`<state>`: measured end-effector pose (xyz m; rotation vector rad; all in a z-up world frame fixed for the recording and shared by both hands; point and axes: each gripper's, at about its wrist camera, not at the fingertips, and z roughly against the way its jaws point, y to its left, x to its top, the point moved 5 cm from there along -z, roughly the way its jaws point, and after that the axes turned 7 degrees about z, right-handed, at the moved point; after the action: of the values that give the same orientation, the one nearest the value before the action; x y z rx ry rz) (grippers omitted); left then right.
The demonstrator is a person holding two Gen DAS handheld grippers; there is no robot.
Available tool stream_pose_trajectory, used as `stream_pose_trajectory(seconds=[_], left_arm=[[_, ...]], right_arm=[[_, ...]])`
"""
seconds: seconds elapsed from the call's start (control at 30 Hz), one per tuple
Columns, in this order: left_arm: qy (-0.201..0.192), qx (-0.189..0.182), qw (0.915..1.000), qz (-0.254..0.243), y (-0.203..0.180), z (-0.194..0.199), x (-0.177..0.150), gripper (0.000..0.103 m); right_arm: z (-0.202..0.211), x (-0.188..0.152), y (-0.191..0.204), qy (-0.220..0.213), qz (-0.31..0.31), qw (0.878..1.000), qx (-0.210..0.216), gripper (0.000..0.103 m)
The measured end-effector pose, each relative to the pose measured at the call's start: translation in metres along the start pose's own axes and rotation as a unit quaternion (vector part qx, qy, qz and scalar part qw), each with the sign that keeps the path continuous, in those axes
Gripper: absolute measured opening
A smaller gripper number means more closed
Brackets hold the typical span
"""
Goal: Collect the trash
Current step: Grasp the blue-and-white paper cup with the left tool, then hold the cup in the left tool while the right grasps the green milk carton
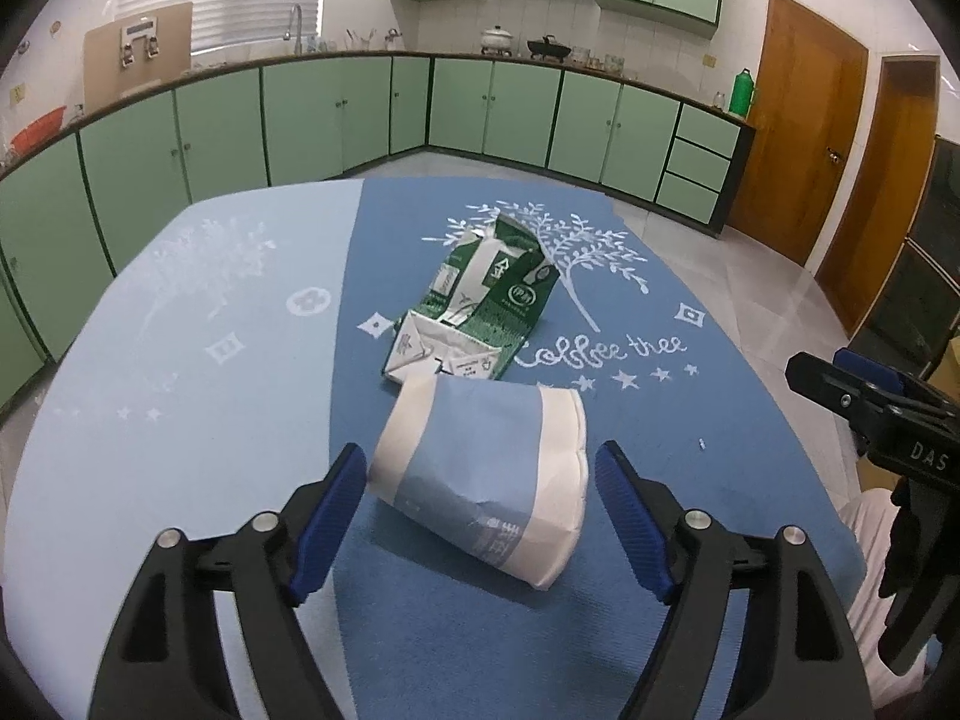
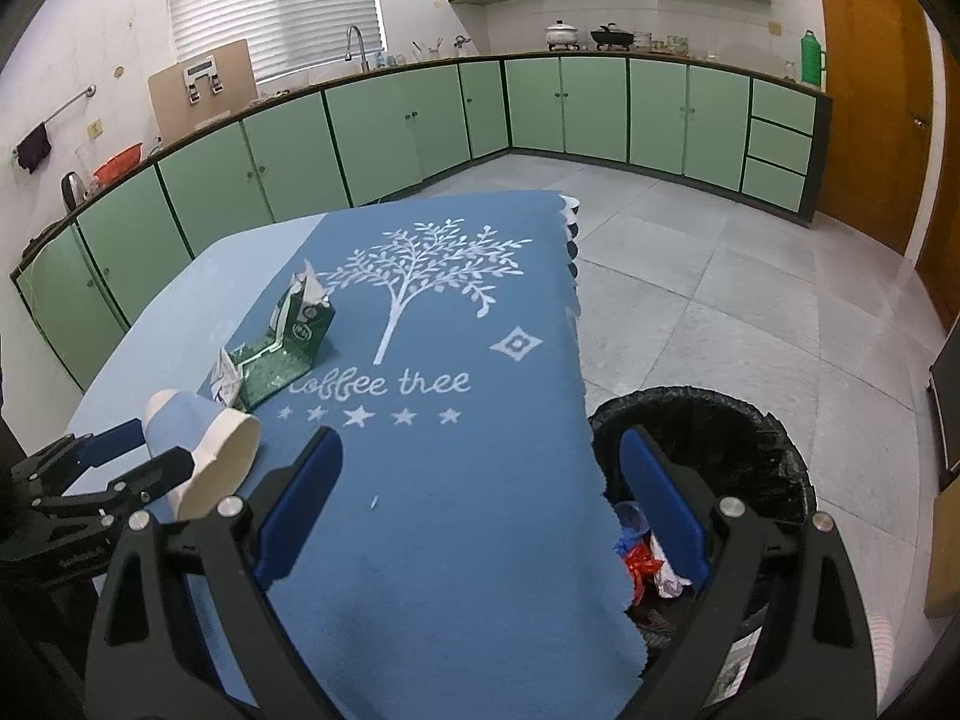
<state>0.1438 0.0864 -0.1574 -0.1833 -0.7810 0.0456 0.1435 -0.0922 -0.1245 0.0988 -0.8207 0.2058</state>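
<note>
1. On a round table (image 1: 180, 330) in a kitchen lined with mint-green cabinets (image 1: 300, 114), a woven blue mat (image 1: 720, 450) printed with a white tree and "coffee tree" covers the right half; grey floor tiles (image 2: 720, 276) lie beyond.
2. A paper cup (image 1: 480, 474), smooth, blue-banded, white at both ends and dented, lies on its side on the mat.
3. At the cup's 12 o'clock, touching it, sits a crumpled green-and-white milk carton (image 1: 480, 306), creased and torn open.
4. The left gripper (image 1: 480, 516) is spread wide, its ribbed blue pads either side of the cup without gripping it.
5. The right gripper (image 2: 480, 510) is spread wide and empty, straddling the mat's scalloped edge.
6. At its 3 o'clock stands a trash bin (image 2: 750, 438) lined with wrinkled black plastic, holding wrappers.
</note>
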Motion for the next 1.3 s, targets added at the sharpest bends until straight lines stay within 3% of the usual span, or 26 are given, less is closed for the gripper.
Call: stream_pose_trajectory(seconds=[0.47, 0.67, 1.0, 1.3], left_arm=[[0.021, 0.005, 0.9998, -0.005, -0.001, -0.013, -0.009, 0.085], [0.039, -0.002, 0.9991, 0.016, 0.001, -0.023, -0.009, 0.086], [0.016, -0.023, 0.9993, 0.025, -0.004, -0.013, -0.002, 0.078], [-0.017, -0.005, 0.9989, 0.044, 0.015, 0.004, 0.015, 0.078]], right_arm=[[-0.011, -0.004, 0.005, 0.014, 0.003, 1.0, 0.005, 0.091], [-0.013, -0.005, 0.007, 0.018, 0.006, 1.0, 0.007, 0.091], [-0.017, -0.005, 0.01, 0.024, 0.011, 1.0, 0.007, 0.091], [-0.019, 0.011, 0.02, 0.006, 0.018, 1.0, 0.02, 0.091]])
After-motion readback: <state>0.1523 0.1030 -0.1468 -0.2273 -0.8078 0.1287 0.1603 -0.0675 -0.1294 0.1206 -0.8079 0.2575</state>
